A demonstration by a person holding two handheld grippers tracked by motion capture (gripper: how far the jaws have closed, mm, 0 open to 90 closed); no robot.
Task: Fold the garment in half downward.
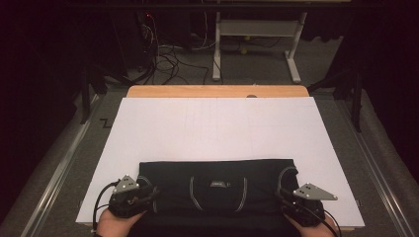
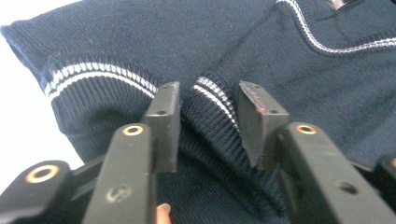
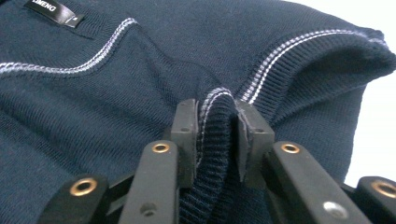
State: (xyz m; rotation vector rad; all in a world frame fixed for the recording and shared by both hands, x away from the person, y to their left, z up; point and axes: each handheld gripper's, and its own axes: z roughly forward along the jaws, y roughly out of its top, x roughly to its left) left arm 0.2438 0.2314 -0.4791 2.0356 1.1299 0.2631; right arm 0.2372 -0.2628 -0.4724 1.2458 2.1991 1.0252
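Sweater (image 1: 217, 185) lies folded on the white sheet (image 1: 217, 123). Left gripper (image 2: 208, 125) jaws stand apart, a ribbed fold loose between them. Right gripper (image 3: 212, 135) jaws hug a ribbed fold, maybe barely. If either lifts now, the fold could slip out and the sweater could fall open.

Sweater (image 1: 217, 187): dark navy knit cloth, matt, fine ribbed weave on the body, coarser ribbing at the cuffs (image 2: 205, 116) with white woven stripes; small glossy black label (image 3: 53, 11) with white letters. Table cover (image 1: 217, 128): white, matt, smooth, paper-like sheet. Table edge (image 1: 217, 91): light wood, smooth. Left gripper (image 2: 208, 126) and right gripper (image 3: 215, 140): matt black plastic jaws, brass-coloured metal eyelets, pads slightly scuffed. Grey plate (image 1: 314, 192) on top looks like dull metal. Floor (image 1: 64, 163): grey carpet, rough.
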